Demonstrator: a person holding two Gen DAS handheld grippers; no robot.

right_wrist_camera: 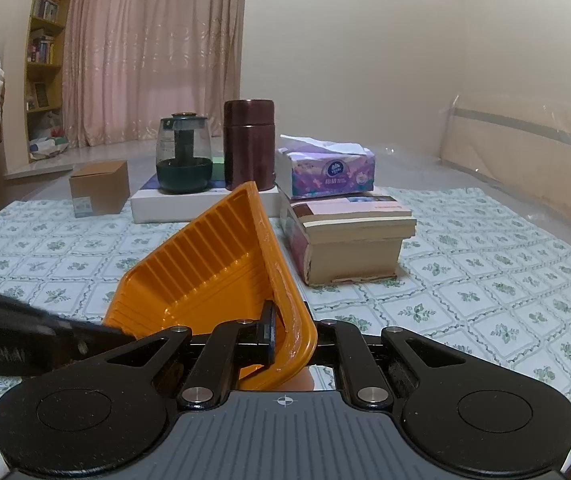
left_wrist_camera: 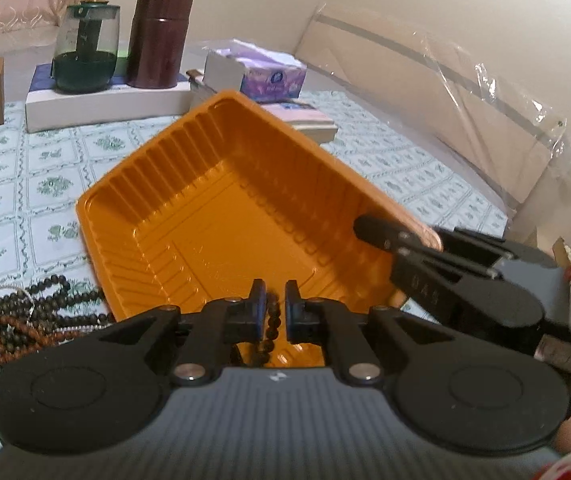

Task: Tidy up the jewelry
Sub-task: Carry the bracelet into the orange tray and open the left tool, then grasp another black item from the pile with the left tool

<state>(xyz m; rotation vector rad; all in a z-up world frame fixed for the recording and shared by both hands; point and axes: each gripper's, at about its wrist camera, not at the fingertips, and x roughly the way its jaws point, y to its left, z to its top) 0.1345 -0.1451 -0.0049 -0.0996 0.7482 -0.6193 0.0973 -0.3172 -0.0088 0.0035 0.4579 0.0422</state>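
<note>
Between my left gripper's (left_wrist_camera: 275, 308) fingers, closed narrow, I hold a dark bead string (left_wrist_camera: 272, 322) hanging over the near edge of the orange tray (left_wrist_camera: 221, 216). At 3 o'clock my right gripper (right_wrist_camera: 285, 334) clamps the tray's rim, tilting it up off the flowered tablecloth (right_wrist_camera: 485, 280); more bead strands (left_wrist_camera: 21, 316) lie heaped at 9 o'clock. Farther, at 12 o'clock, I see books (right_wrist_camera: 349, 240), a tissue box (right_wrist_camera: 325, 168), a maroon canister (right_wrist_camera: 249, 144) and a glass jug (right_wrist_camera: 183, 156).

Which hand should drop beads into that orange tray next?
Probably left: the left gripper already pinches a dark bead strand over the orange tray, while the right gripper grips its rim.
</note>
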